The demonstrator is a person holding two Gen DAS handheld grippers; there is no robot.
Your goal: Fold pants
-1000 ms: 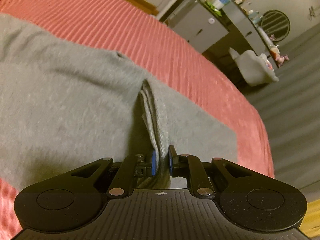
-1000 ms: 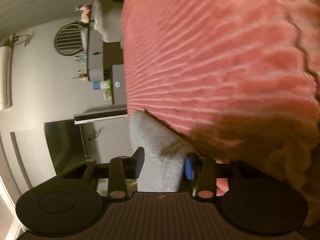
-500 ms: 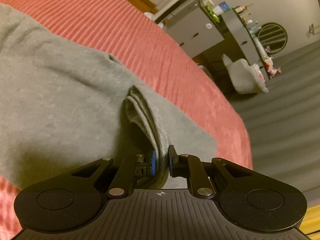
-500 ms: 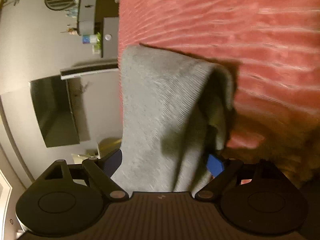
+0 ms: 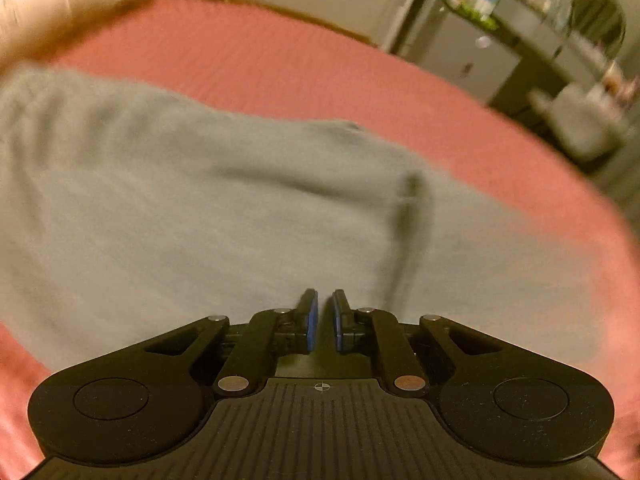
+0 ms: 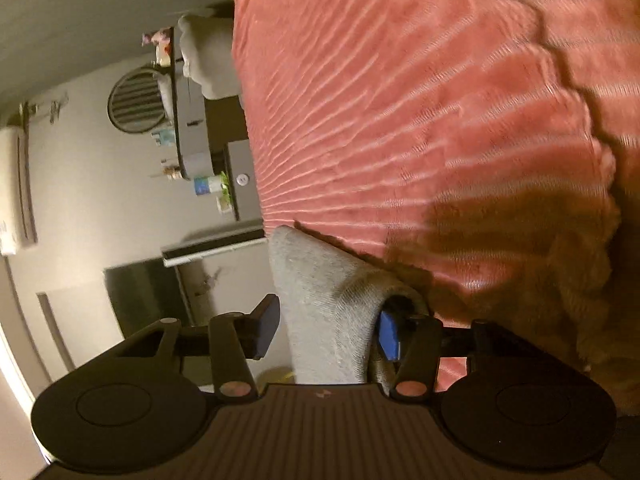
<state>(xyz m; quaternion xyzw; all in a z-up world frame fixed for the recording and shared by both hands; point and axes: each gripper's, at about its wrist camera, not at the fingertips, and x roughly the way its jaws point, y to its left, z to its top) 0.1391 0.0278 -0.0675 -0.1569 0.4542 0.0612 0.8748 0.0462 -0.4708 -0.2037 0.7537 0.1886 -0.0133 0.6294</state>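
The grey pants (image 5: 192,200) lie spread on the red ribbed bedspread (image 5: 320,68) in the left wrist view, with a dark crease at the right. My left gripper (image 5: 325,320) hovers just above the cloth, its blue pads nearly together with nothing between them. In the right wrist view my right gripper (image 6: 328,328) is open, and a fold of the grey pants (image 6: 324,300) runs between its blue pads (image 6: 390,340) without being pinched. The view is blurred on the left.
A hand (image 5: 60,8) shows blurred at the top left. Grey cabinets (image 5: 472,52) with small items, a round mirror (image 6: 136,100) and a pale chair (image 6: 208,56) stand beyond the bed edge. A dark screen (image 6: 148,300) is on the wall.
My left gripper has let go of the folded edge it was pinching and pulled back; the pants now lie flat. The right view has swung back, with less cloth in front.
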